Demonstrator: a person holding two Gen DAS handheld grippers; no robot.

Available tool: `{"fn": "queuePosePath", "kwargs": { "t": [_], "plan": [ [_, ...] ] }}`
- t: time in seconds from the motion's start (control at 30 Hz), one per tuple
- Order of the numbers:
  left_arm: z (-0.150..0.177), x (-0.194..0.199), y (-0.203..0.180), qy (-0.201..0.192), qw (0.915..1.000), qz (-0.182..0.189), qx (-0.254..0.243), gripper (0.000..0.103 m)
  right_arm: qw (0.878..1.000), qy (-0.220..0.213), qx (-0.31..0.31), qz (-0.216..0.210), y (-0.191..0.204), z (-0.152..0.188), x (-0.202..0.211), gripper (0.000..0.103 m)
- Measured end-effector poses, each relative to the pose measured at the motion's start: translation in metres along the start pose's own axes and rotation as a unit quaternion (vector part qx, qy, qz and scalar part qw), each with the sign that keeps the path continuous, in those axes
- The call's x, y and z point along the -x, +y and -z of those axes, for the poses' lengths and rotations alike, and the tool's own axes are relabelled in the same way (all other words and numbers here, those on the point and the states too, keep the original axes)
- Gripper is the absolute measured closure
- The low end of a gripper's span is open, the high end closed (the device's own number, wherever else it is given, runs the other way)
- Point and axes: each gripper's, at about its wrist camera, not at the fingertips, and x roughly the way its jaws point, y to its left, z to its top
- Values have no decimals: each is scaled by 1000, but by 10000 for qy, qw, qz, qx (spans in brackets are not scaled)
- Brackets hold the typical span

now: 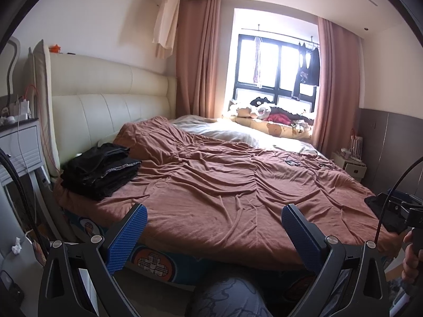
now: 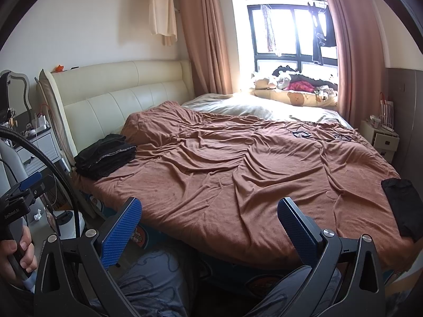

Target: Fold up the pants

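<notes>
Here both claws, left (image 1: 212, 219) and right (image 2: 208, 212), hang empty with fingers apart over the near bed edge (image 2: 238, 243). Folded pants (image 2: 105, 157) sit far left; another dark garment (image 2: 403, 206) lies right.

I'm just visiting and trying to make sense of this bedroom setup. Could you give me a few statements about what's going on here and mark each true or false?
1. Both tools are open and hold nothing. True: the left tool and the right tool each show spread fingers with only the bed beyond.
2. A stack of folded black pants sits near the headboard. True.
3. The bed cover is blue. False: it is reddish brown and wrinkled.
4. The curtains are drawn shut across the window. False: they hang at the sides, and daylight comes in.
5. Another dark garment lies at the bed's near right corner. True.
</notes>
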Motion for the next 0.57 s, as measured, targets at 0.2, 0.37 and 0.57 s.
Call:
{"fn": "queuePosePath", "kwargs": {
  "t": [0.2,0.37,0.57],
  "plan": [
    [2,3,-4,8,10000,-8,46,1,10000,17,-12,18,1,1,1,0],
    [5,12,-8,-74,10000,-21,-43,1,10000,19,-68,60,1,2,5,0],
    [6,25,-10,-164,9999,28,10,1,9999,-12,-58,104,3,2,13,0]
  ]
}}
